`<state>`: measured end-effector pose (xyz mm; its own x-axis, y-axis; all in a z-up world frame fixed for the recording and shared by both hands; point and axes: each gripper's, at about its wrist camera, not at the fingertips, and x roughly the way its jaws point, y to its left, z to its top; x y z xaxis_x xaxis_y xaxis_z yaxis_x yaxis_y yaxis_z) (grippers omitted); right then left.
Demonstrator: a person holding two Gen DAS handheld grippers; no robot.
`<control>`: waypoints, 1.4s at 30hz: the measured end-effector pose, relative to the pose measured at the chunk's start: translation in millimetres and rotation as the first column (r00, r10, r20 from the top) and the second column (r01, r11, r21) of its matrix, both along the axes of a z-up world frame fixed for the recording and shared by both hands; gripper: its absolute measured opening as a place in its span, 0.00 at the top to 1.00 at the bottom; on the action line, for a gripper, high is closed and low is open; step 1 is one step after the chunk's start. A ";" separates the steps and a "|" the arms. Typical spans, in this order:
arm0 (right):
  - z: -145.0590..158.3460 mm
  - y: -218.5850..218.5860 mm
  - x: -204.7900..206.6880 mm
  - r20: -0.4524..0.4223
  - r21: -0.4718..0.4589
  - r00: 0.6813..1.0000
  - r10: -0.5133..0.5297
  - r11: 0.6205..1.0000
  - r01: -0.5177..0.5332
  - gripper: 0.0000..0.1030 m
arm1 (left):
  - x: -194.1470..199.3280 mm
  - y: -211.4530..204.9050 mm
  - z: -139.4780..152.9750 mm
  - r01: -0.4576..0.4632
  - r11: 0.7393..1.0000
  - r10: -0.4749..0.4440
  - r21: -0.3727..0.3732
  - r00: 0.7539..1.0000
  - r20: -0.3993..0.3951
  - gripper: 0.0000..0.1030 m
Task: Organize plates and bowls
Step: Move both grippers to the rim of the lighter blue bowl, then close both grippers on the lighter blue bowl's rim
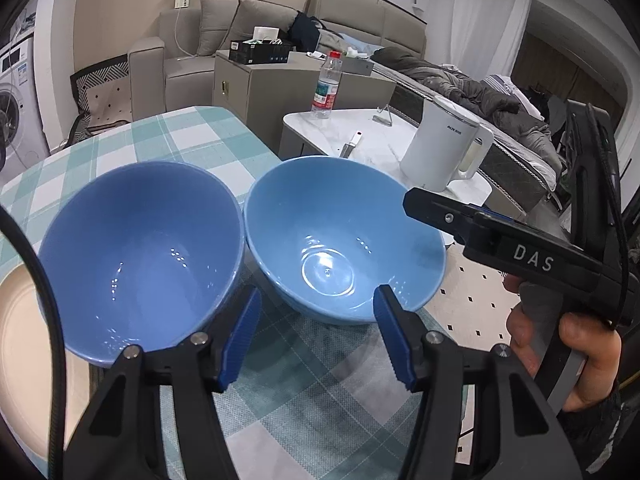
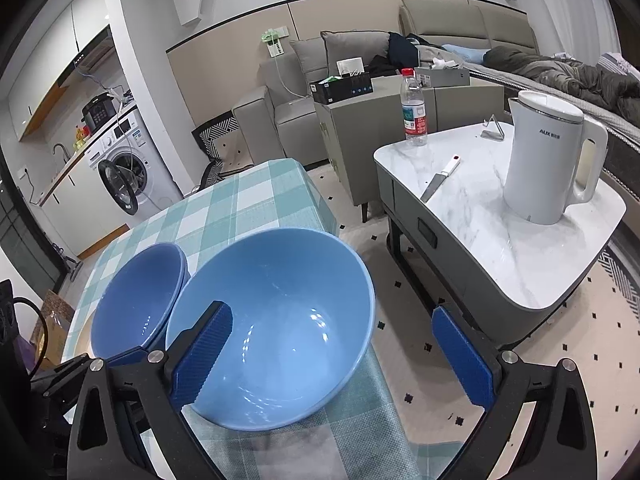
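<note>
Blue on blue: the darker bowl [image 1: 136, 256] sits on a cream plate [image 1: 20, 344], touching the lighter bowl [image 1: 344, 240], which stands right at the counter [image 1: 168, 140] edge, probably staged for nesting. Left hand-held gripper [image 1: 316, 336] has its jaws part-spread over the gap between the bowls, pinching nothing. Right hand-held gripper [image 2: 332, 356] is spread wide, its left pad inside the lighter bowl's rim, the other well outside. Room is tight: bare floor just beyond, so any lift should travel inward.
</note>
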<state>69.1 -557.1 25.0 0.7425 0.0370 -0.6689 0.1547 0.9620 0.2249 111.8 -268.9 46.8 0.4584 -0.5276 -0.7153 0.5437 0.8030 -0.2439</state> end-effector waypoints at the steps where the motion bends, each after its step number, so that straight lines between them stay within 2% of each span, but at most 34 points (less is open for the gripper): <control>1: -1.2 -0.7 0.4 0.000 0.003 1.000 -0.002 1.000 0.002 0.01 | 0.4 -0.8 -0.7 -0.005 1.000 0.005 0.000 1.000 0.000 0.44; 4: -5.3 -3.0 2.3 -0.003 -0.001 1.000 -0.016 1.000 0.016 0.06 | 3.4 -2.8 -3.7 -0.022 1.000 0.022 -0.001 1.000 -0.009 0.44; 6: -8.9 -6.1 4.1 -0.008 0.000 1.000 -0.030 1.000 0.030 0.19 | 5.9 -4.9 -5.5 -0.040 0.999 0.040 -0.004 0.999 -0.016 0.44; 7: -11.5 -7.9 5.7 -0.015 0.001 0.999 -0.040 0.999 0.040 0.22 | 7.2 -6.2 -6.6 -0.047 0.999 0.047 -0.004 0.999 -0.020 0.44; 13: -21.9 -15.5 10.4 -0.027 0.002 0.998 -0.060 0.998 0.060 0.34 | 15.2 -10.7 -11.3 -0.068 0.998 0.067 -0.008 0.997 -0.038 0.45; 15: -25.3 -17.4 12.2 -0.034 0.009 0.997 -0.063 0.998 0.063 0.41 | 16.2 -12.6 -12.7 -0.072 0.997 0.071 -0.006 0.997 -0.038 0.45; 17: -29.1 -19.1 14.3 -0.042 0.013 0.997 -0.065 0.998 0.066 0.43 | 17.6 -14.1 -14.7 -0.077 0.997 0.077 -0.003 0.996 -0.043 0.45; 19: -32.9 -20.5 16.1 -0.048 0.020 0.997 -0.062 0.998 0.063 0.46 | 17.6 -15.4 -14.9 -0.084 0.996 0.084 0.009 0.996 -0.034 0.47; 27: -39.5 -15.9 19.8 -0.048 0.012 0.998 -0.036 0.999 0.037 0.68 | 20.4 -14.2 -16.7 -0.087 0.996 0.088 0.024 0.996 -0.032 0.55; 33: -39.3 -7.9 20.1 -0.041 -0.015 0.999 -0.005 1.000 0.004 0.76 | 20.5 -14.7 -18.4 -0.069 0.998 0.069 0.014 0.997 -0.038 0.56; 42: -39.7 -7.0 18.8 -0.038 -0.037 0.999 -0.003 0.999 0.001 0.78 | 18.1 -17.4 -18.8 -0.070 0.997 0.070 0.029 0.997 -0.011 0.59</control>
